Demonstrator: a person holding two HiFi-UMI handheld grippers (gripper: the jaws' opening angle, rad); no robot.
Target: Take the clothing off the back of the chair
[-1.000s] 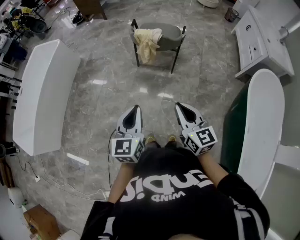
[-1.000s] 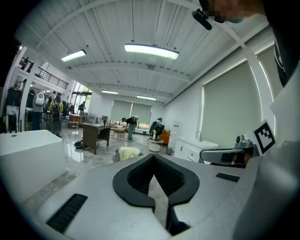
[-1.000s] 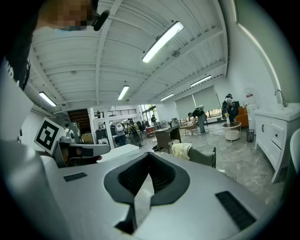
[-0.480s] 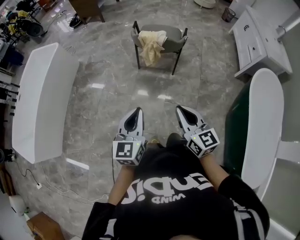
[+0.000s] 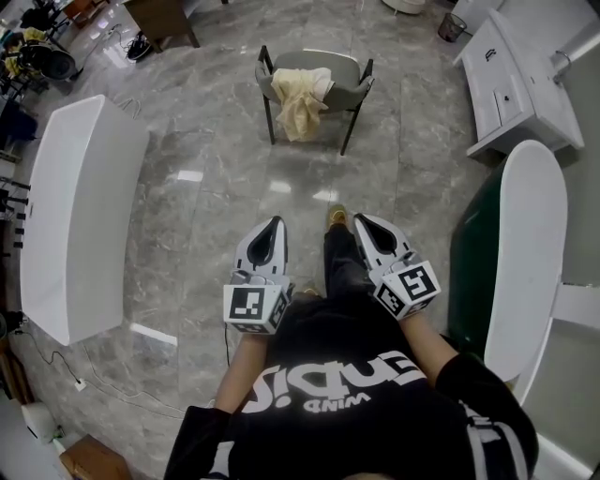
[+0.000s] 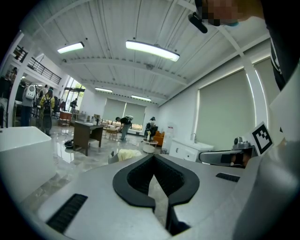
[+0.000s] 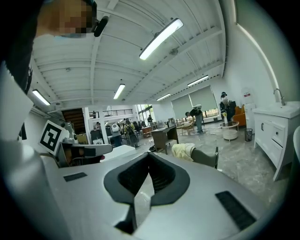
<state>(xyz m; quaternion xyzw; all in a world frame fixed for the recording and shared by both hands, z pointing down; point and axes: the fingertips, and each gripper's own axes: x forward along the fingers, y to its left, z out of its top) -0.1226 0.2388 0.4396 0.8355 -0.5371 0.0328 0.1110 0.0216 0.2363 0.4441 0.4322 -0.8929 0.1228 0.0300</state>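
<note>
A cream garment (image 5: pixel 300 94) hangs over the back of a grey chair (image 5: pixel 330 75) with black legs, far ahead on the marble floor. It also shows small in the left gripper view as the garment (image 6: pixel 125 153), and in the right gripper view as the garment (image 7: pixel 183 150) on the chair (image 7: pixel 206 157). My left gripper (image 5: pixel 273 225) and right gripper (image 5: pixel 360 222) are held side by side in front of my body, both pointing at the chair and well short of it. Both are shut with nothing in them: the left gripper (image 6: pixel 153 157) and the right gripper (image 7: pixel 149 155).
A long white bathtub (image 5: pixel 84 197) lies to the left and another white tub (image 5: pixel 525 253) to the right. A white vanity cabinet (image 5: pixel 520 80) stands at the back right and a dark desk (image 5: pixel 161 14) at the back left. Cables (image 5: pixel 103 370) trail near my feet.
I have stepped forward toward the chair, and my leg and foot now show between the two grippers. Both grippers moved along with me and stayed shut.
</note>
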